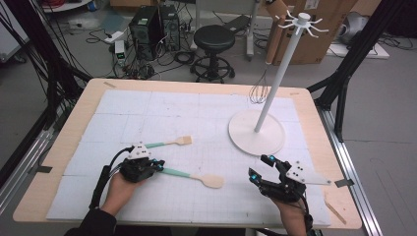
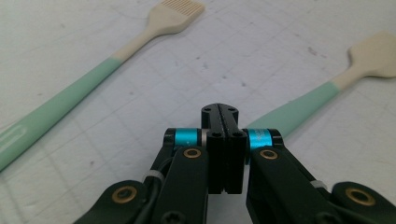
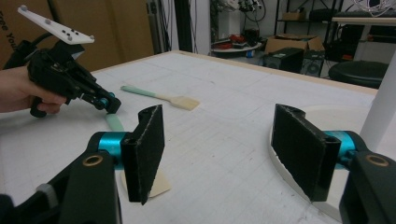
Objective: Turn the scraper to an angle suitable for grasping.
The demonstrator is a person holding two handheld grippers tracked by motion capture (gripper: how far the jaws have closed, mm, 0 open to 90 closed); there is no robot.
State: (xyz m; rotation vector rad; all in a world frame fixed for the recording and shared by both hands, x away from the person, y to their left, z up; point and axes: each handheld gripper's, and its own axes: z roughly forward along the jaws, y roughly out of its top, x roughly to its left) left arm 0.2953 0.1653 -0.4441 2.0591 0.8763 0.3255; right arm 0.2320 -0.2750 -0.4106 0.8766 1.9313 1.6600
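Observation:
Two mint-handled utensils lie on the white mat: a brush [image 1: 171, 143] [image 2: 93, 74] [image 3: 161, 96] farther off and a spatula [image 1: 194, 176] [image 2: 327, 88] [image 3: 113, 122] nearer. My left gripper [image 1: 160, 164] [image 2: 219, 112] is shut with nothing between its jaws. Its tip is at the spatula's handle end, a little to one side of it. The right gripper view also catches the left gripper [image 3: 107, 103] low over that handle. My right gripper [image 1: 260, 168] [image 3: 224, 144] stands open and empty near the front right of the table, to the right of the spatula's head.
A white hook stand [image 1: 256, 132] [image 3: 380, 107] with a round base rises at the right of the table, just beyond my right gripper. A wire whisk [image 1: 259, 91] hangs beside its pole. Behind the table are a stool [image 1: 214, 39], computer cases and boxes.

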